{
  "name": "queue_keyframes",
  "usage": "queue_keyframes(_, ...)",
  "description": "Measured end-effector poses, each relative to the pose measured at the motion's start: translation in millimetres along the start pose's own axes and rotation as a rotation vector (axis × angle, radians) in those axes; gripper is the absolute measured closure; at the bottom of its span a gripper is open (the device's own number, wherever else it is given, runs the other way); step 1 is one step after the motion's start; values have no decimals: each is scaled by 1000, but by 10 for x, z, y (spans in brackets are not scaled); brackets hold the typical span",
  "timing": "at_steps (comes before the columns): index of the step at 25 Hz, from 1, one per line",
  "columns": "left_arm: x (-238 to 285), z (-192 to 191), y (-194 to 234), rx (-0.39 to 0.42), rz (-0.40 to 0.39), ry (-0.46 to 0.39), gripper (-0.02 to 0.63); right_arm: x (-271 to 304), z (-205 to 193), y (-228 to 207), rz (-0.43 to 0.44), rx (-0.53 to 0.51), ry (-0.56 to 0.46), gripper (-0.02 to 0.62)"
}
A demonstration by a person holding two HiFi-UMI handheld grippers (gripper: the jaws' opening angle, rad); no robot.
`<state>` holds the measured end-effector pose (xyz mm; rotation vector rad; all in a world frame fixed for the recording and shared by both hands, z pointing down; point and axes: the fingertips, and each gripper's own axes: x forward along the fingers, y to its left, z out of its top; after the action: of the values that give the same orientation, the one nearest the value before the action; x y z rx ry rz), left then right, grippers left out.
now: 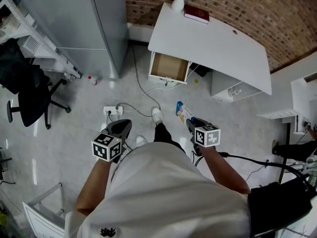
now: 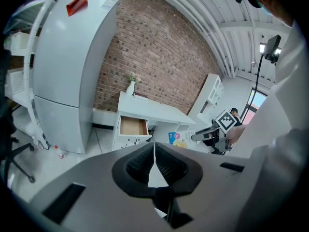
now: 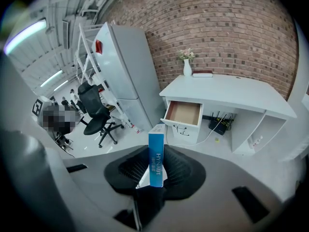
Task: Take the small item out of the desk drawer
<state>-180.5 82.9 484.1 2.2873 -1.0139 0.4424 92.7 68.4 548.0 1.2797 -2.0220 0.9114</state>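
1 slim blue box (image 3: 156,153) is pinched only at its base by the right gripper (image 3: 155,167); a jolt could tip it free. Left gripper (image 2: 154,162) is clenched on nothing.

You've got a tall grey fridge (image 1: 99,24) off to your left with a black office chair (image 1: 27,90) further left, a white power strip (image 1: 113,110) with cables on the floor, a little red-capped bottle (image 1: 93,80) by the fridge, plus a white vase (image 1: 178,1) just beside a dark red book (image 1: 196,14) near the brick wall (image 1: 237,4).
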Motion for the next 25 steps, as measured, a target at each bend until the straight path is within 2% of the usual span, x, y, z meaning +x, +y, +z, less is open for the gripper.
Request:
queue_keyframes(9,6,-87,-23,-12,0,5,577,-8,-28,21,2,-4,1,482)
queue_keyframes(25,194,0,18,-16,-21,19,577,56,43,-57,-7,9,11,482)
